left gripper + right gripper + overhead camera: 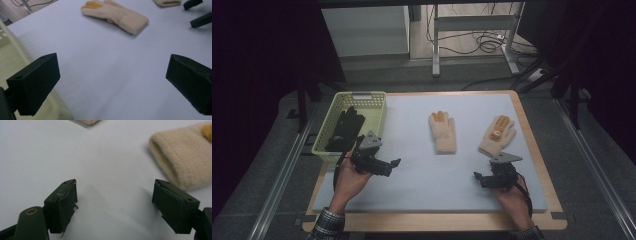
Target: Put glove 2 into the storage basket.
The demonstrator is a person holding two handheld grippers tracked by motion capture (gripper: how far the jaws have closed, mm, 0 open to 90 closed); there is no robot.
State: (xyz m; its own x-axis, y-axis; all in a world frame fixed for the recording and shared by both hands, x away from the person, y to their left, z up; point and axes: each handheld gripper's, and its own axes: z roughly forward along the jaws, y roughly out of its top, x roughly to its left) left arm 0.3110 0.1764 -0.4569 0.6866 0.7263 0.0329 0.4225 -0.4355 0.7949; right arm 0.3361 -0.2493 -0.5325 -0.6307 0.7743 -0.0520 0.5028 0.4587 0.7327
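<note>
Wood-edged table [532, 131] w/ pale mat [412, 165] (dark room), two cream gloves [443, 131].

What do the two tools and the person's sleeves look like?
Both the left tool and right tool are black with blocky jaws, each topped by a grey three-cornered plate. A black cable trails from each. The left sleeve is plaid; the right cuff is too cropped to tell.

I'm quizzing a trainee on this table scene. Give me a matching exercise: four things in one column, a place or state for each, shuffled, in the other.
Things:
1. black gloves
2. middle cream glove
3. right cream glove
4. left gripper

Places or states:
A. open, beside the basket
B. just ahead of the right gripper
C. inside the basket
D. flat at the mat's centre

Pairs: 1-C, 2-D, 3-B, 4-A
</note>
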